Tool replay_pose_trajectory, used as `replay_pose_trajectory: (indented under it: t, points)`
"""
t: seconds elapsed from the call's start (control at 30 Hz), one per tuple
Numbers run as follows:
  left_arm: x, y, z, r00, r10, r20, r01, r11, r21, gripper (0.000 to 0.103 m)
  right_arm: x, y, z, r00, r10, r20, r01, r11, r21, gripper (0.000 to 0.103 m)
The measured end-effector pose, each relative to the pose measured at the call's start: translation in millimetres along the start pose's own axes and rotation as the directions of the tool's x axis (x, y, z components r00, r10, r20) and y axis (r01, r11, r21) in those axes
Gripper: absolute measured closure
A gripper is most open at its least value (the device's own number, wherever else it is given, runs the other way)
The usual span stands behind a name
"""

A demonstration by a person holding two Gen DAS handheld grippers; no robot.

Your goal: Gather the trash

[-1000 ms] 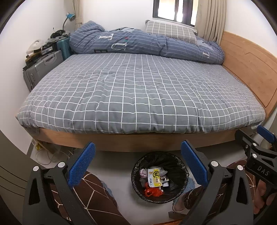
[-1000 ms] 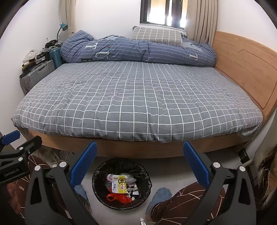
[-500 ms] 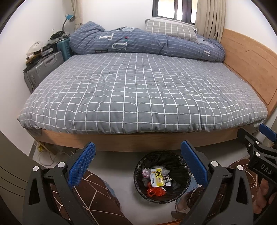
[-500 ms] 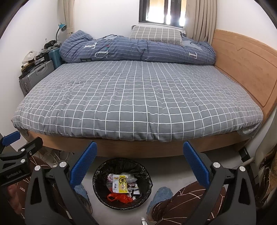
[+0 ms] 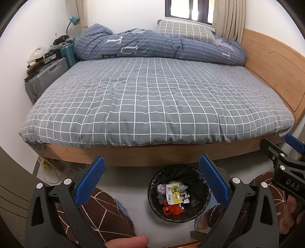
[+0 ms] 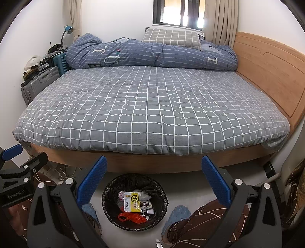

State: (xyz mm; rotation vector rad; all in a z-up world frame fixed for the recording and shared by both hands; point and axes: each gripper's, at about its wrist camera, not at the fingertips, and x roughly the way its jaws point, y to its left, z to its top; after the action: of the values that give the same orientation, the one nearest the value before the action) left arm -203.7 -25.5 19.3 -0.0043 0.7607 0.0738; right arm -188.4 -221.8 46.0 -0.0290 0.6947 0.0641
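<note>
Left tongs (image 5: 152, 178): released, blue pads spread wide, nothing between them; lower centre of the left wrist view, raised above the floor. Also seen at the left edge of the right wrist view.

Right tongs (image 6: 154, 176): released, pads likewise wide apart and empty; lower centre of the right wrist view. Seen too at the right edge of the left wrist view.

Trash bin (image 6: 135, 201): round, black-lined, standing on the floor just in front of the bed frame, framed between the pads in both views, lower centre. Contents: yellow snack packet (image 6: 132, 203) on top, red plastic bag (image 6: 133, 217) below it, pale crumpled wrappers and dark scraps around them.

Person: patterned brown trouser legs (image 5: 99, 213) either side of the bin, lower frame; a fingertip (image 5: 126, 241) at the bottom edge of the left wrist view.

Bed (image 6: 152, 114): wooden frame, grey grid-check cover, filling the middle of both views. Rolled blue quilt (image 6: 152, 55) and check pillow (image 6: 171, 38) along the far side, upper centre; headboard (image 6: 266, 70) at right.

Suitcases (image 6: 38, 82): stacked with clutter, upper left, lamp (image 6: 67, 30) above.

Window (image 6: 179, 13): top centre, curtains beside.
</note>
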Motion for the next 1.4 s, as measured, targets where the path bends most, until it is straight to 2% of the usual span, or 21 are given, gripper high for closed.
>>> replay_pose_trajectory:
  t: [0.57, 1.1, 1.2, 1.4]
  points:
    - [1.4, 1.0, -2.5, 1.0, 0.01, 0.002, -0.01, 1.0, -0.003, 0.006, 2.1, 4.9, -3.8, 1.0, -0.002, -0.009, 0.002, 1.0, -0.007, 0.008]
    - [3.5, -1.6, -2.8, 1.0, -0.025, -0.004, 0.025, 0.999, -0.029, 0.006, 4.0, 5.4, -5.6, 1.0, -0.001, -0.018, 0.001, 1.0, -0.009, 0.008]
    - [4.0, -6.5, -2.3, 1.0, -0.003, 0.003, 0.003, 1.0, -0.009, 0.006, 4.1, 5.1, -5.2, 1.0, -0.003, -0.017, 0.002, 1.0, -0.009, 0.008]
    - [9.5, -8.8, -2.5, 0.999, -0.04, -0.017, 0.04, 0.999, -0.012, 0.007, 6.1, 3.3, -7.0, 1.0, -0.003, -0.014, 0.003, 1.0, -0.001, 0.008]
